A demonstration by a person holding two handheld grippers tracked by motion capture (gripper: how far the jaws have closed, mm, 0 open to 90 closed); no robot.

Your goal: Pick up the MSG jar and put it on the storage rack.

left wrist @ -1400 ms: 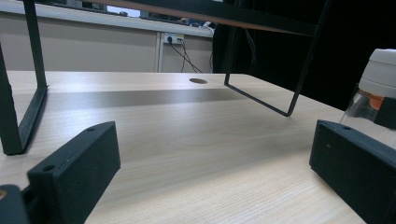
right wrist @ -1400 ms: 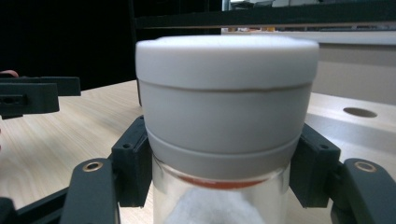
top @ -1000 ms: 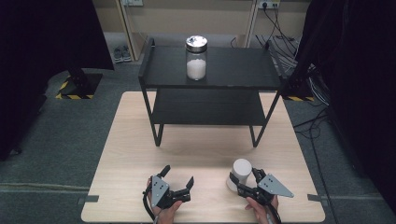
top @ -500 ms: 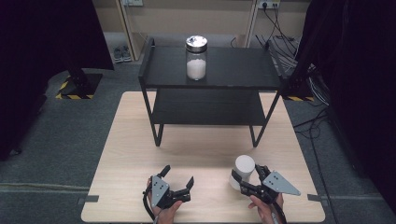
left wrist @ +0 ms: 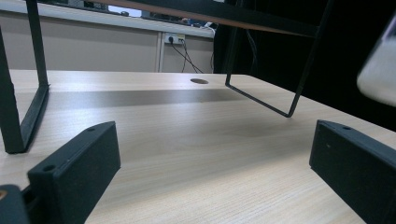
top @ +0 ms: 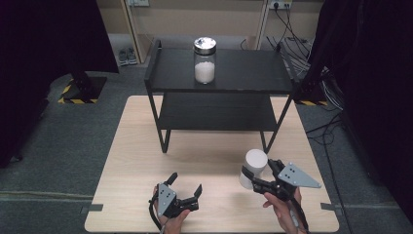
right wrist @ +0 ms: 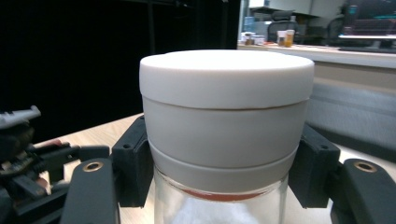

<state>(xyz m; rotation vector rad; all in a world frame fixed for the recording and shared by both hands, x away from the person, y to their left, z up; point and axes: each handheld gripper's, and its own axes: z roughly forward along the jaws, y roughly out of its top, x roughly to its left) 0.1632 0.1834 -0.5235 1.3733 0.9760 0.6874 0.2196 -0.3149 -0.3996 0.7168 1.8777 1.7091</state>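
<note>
My right gripper [top: 258, 171] is shut on a glass jar with a white lid [top: 255, 161], holding it by the neck just under the lid, lifted off the table's front right. In the right gripper view the white lid [right wrist: 226, 88] sits between the black pads [right wrist: 133, 163], with white powder showing below. My left gripper [top: 185, 183] rests low at the table's front centre, open with nothing between its jaws [left wrist: 212, 158]. The held jar [left wrist: 380, 70] appears blurred at the upper right of the left gripper view.
A black two-level shelf [top: 219, 90] stands at the back of the wooden table [top: 136, 146]. A second glass jar with a metal lid [top: 204, 61] stands on its top level. The shelf legs [left wrist: 261, 98] are ahead of the left gripper. Dark curtains flank the table.
The right gripper has risen with the white-lidded jar, which has left the table. The left gripper has not moved.
</note>
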